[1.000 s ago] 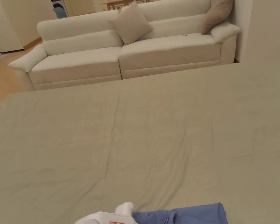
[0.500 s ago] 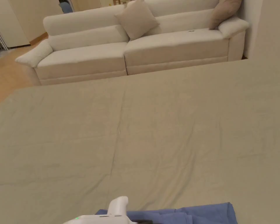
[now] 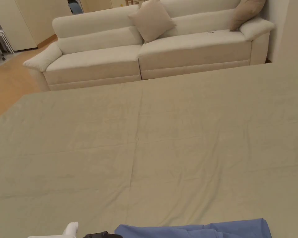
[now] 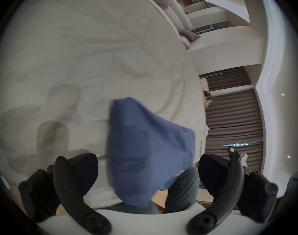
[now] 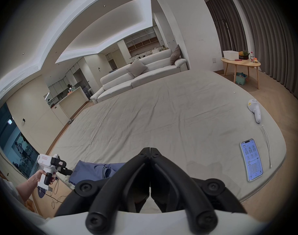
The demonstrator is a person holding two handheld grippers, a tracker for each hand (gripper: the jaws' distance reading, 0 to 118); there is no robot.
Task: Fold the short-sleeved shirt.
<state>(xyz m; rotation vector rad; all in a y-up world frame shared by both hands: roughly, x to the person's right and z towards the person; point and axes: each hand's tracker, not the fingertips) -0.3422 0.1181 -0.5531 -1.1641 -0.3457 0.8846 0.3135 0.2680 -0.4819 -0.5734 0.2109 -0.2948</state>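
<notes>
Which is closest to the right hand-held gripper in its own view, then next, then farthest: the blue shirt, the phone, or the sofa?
From the right hand-held gripper:
1. Blue shirt, just left of it.
2. Phone, off to the right on the sheet.
3. Sofa, beyond the sheet's far edge.

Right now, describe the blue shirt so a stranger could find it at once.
Start at the big beige sheet spread in front of the cream sofa. Go to its near edge, on the side away from the phone. There lies the blue shirt, bunched beside the left gripper; it is the one blue, soft thing on the sheet.
</notes>
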